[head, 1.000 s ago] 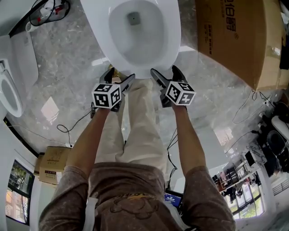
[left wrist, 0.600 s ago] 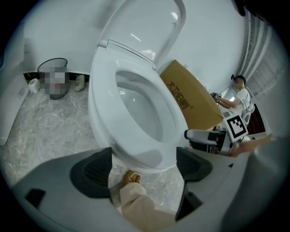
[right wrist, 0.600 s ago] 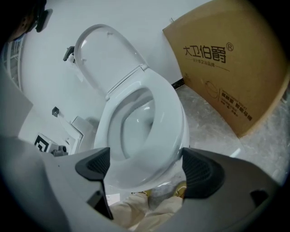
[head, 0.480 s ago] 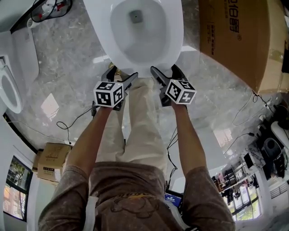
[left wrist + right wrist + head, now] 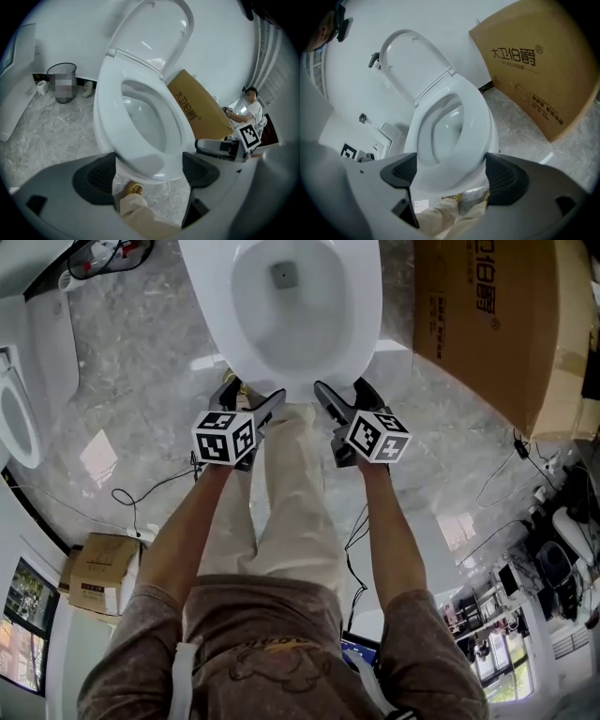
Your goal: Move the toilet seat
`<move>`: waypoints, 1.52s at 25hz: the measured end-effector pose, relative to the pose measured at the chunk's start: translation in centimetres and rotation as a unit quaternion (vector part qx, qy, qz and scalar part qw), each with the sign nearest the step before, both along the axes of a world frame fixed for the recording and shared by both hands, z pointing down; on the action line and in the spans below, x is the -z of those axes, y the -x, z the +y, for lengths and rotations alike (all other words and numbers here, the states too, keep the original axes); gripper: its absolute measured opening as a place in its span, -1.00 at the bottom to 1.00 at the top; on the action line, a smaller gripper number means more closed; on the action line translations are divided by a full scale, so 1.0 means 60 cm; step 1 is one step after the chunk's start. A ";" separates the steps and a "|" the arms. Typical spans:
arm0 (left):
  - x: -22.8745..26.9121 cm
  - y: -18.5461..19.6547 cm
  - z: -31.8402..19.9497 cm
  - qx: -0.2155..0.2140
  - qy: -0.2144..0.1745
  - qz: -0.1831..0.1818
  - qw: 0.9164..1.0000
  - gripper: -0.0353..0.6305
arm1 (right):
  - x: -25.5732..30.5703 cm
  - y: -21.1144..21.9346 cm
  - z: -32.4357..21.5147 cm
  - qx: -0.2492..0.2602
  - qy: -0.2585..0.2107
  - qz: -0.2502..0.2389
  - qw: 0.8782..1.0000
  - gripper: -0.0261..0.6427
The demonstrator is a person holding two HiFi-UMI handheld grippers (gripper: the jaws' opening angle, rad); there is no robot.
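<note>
Head view puts you standing over the glossy white ceramic toilet (image 5: 217, 352), its smooth oval seat ring (image 5: 361, 324) lying flat on the bowl rim. Your left gripper (image 5: 251, 395) and right gripper (image 5: 341, 388) hang side by side just at the rounded front edge of that seat, each topped by its cube of black-and-white square markers. Your cream fabric trouser leg (image 5: 291, 493) runs down between your two arms, over a polished grey marbled stone floor (image 5: 141, 362).

Left gripper view shows your left gripper (image 5: 150, 171) with its jaws spread wide. The dark ribbed pads (image 5: 101, 176) stand on either side of the seat's front curve and do not press on it. The thin, glossy oval lid (image 5: 154, 37) is tipped up against the white wall.

Right gripper view shows your right gripper (image 5: 452, 173) with its jaws closing yet wide apart. The front of the seat ring (image 5: 478, 122) sits between the textured pads (image 5: 506, 176) with nothing gripped. A large flat brown cardboard box (image 5: 534, 65) with dark print leans on the wall to the right of the toilet.
</note>
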State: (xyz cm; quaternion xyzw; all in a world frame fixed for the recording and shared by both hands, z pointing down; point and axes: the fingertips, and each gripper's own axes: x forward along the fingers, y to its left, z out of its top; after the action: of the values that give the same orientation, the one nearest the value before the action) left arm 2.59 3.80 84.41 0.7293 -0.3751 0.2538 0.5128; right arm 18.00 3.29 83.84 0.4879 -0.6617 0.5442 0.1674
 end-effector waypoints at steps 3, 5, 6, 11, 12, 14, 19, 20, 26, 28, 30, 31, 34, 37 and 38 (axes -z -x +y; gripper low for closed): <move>0.015 0.000 -0.004 0.011 -0.006 0.004 1.000 0.42 | 0.016 -0.001 0.000 0.010 -0.003 -0.003 1.000 0.44; 0.027 0.000 -0.004 0.023 -0.009 0.004 1.000 0.42 | 0.029 -0.003 0.002 0.013 -0.003 -0.006 1.000 0.44; 0.033 -0.001 -0.005 0.031 -0.010 0.004 0.999 0.42 | 0.035 -0.004 0.002 0.014 -0.003 -0.007 1.000 0.43; 0.070 -0.003 -0.014 0.062 -0.017 0.013 0.998 0.42 | 0.073 -0.008 -0.002 0.010 -0.003 -0.015 1.000 0.43; 0.080 -0.002 -0.015 0.065 -0.020 0.017 0.998 0.42 | 0.084 -0.008 -0.004 0.007 -0.003 -0.018 1.000 0.42; 0.101 0.001 -0.019 0.072 -0.027 0.023 0.997 0.42 | 0.106 -0.007 -0.008 0.007 -0.006 -0.025 1.000 0.40; 0.149 0.002 -0.032 0.091 -0.039 0.028 0.995 0.42 | 0.158 -0.011 -0.016 0.022 -0.018 -0.027 0.999 0.36; 0.160 0.003 -0.036 0.095 -0.042 0.029 0.994 0.42 | 0.169 -0.010 -0.019 0.024 -0.020 -0.027 0.999 0.33; 0.222 0.008 -0.062 0.122 -0.058 0.036 0.990 0.42 | 0.235 -0.007 -0.044 0.041 -0.040 -0.029 0.998 0.30; 0.242 0.010 -0.067 0.133 -0.063 0.038 0.988 0.42 | 0.254 -0.008 -0.048 0.046 -0.045 -0.029 0.998 0.26; 0.261 0.013 -0.076 0.145 -0.072 0.039 0.986 0.42 | 0.273 -0.009 -0.057 0.055 -0.053 -0.030 0.997 0.23; 0.271 0.014 -0.082 0.150 -0.077 0.041 0.985 0.42 | 0.282 -0.010 -0.063 0.060 -0.059 -0.031 0.996 0.20; 0.294 0.013 -0.099 0.165 -0.085 0.047 0.982 0.42 | 0.305 -0.016 -0.077 0.069 -0.073 -0.035 0.994 0.13; 0.314 0.013 -0.111 0.176 -0.083 0.057 0.979 0.42 | 0.325 -0.017 -0.087 0.071 -0.080 -0.036 0.994 0.12; 0.320 0.016 -0.115 0.178 -0.082 0.059 0.979 0.42 | 0.331 -0.015 -0.089 0.071 -0.080 -0.039 0.993 0.13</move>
State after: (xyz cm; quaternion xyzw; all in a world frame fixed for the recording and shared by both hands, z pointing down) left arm 1.64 -3.09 65.21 0.7044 -0.4875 0.0828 0.5093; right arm 18.92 -2.08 63.99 0.4298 -0.7424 0.4944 0.1403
